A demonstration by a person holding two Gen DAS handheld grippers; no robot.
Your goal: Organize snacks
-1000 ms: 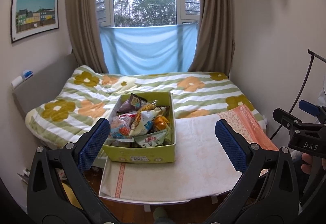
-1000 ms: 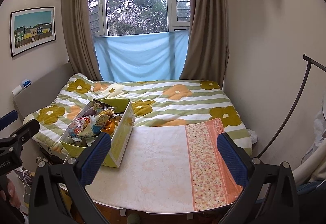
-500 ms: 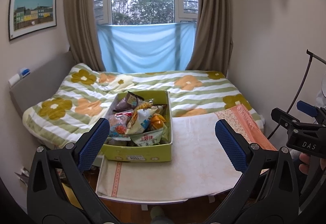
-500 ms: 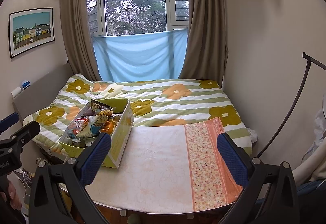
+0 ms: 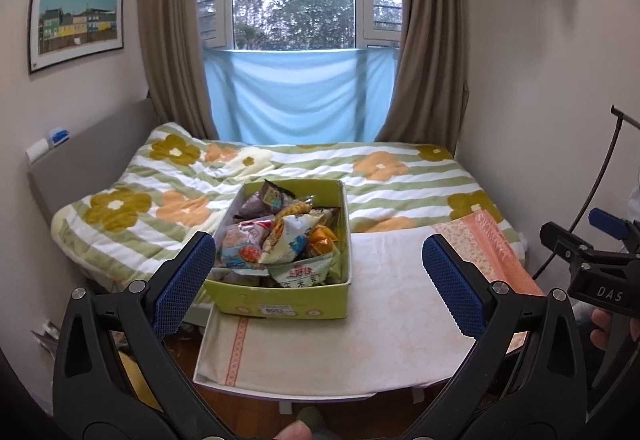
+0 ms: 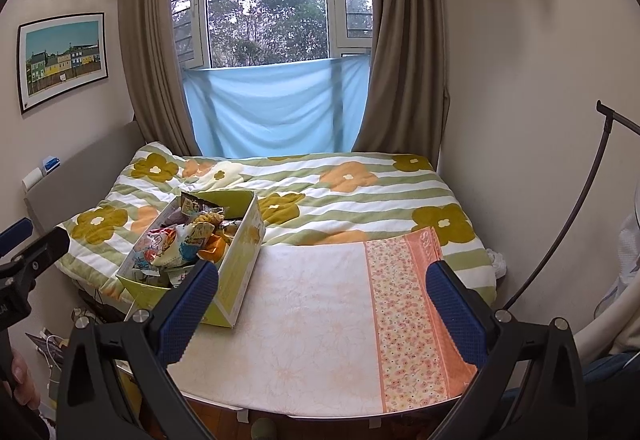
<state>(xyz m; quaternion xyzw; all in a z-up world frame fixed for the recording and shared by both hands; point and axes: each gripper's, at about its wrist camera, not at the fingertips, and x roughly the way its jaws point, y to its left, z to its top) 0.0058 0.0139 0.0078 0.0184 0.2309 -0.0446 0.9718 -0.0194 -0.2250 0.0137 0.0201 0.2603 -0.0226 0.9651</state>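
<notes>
A green cardboard box (image 5: 280, 307) (image 6: 240, 280) stands on the left part of a small table covered with a pale floral cloth (image 5: 384, 320) (image 6: 312, 320). It is heaped with several snack bags (image 5: 280, 236) (image 6: 180, 244). My left gripper (image 5: 320, 272) hovers open in front of the table, its left pad near the box's front corner, nothing between the fingers. My right gripper (image 6: 320, 292) is open too, above the table's near edge to the right of the box. Each gripper shows at the edge of the other's view.
A bed with a flower-striped quilt (image 5: 360, 176) (image 6: 360, 192) lies right behind the table. Walls close in at left and right. A curved black rod (image 6: 568, 232) stands at the right. Cables and clutter (image 6: 52, 344) lie on the floor at the left.
The left wrist view has shifted slightly, so the box and table sit a little lower and more central. Both grippers stay open. The right view is nearly the same.
</notes>
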